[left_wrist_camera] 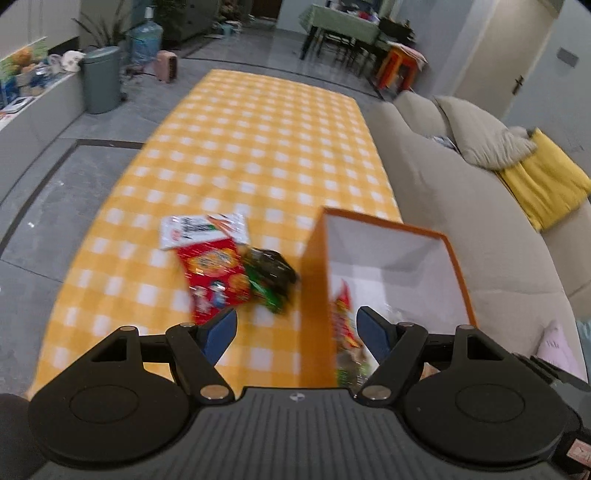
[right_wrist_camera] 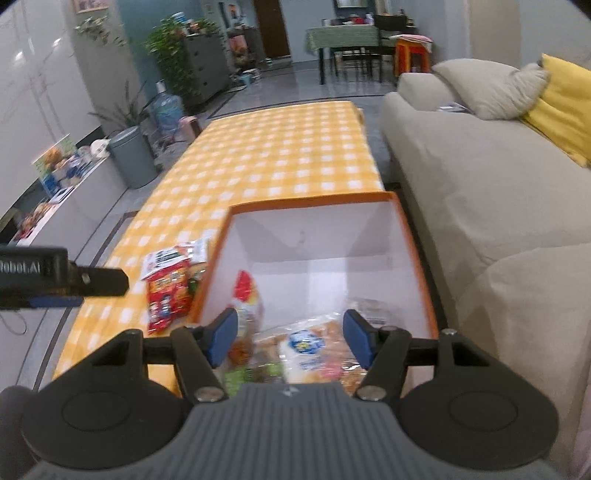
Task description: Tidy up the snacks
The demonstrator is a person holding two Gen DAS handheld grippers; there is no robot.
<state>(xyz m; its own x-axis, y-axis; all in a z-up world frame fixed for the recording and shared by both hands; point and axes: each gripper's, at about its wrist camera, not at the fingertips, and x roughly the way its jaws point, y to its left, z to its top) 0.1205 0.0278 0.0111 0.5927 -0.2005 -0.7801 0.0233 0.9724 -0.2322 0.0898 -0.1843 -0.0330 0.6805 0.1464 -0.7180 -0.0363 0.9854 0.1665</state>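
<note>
An orange box (left_wrist_camera: 314, 295) with a white inside stands on the yellow checked table (left_wrist_camera: 251, 147); it also shows in the right wrist view (right_wrist_camera: 317, 203). Snack packs lie in it (right_wrist_camera: 306, 347). Left of the box lie a red snack bag (left_wrist_camera: 214, 277), a white pack (left_wrist_camera: 203, 229) and a dark green pack (left_wrist_camera: 273, 277). My left gripper (left_wrist_camera: 296, 326) is open and empty, over the box's left wall. My right gripper (right_wrist_camera: 289, 334) is open and empty above the box's near end. The left gripper shows at the left edge of the right wrist view (right_wrist_camera: 74, 284).
A beige sofa (left_wrist_camera: 461, 229) with a yellow cushion (left_wrist_camera: 546, 181) runs along the table's right side. A grey bin (left_wrist_camera: 101, 79) and a water bottle (left_wrist_camera: 146, 42) stand on the floor at the far left. A dining table (left_wrist_camera: 343, 22) stands at the back.
</note>
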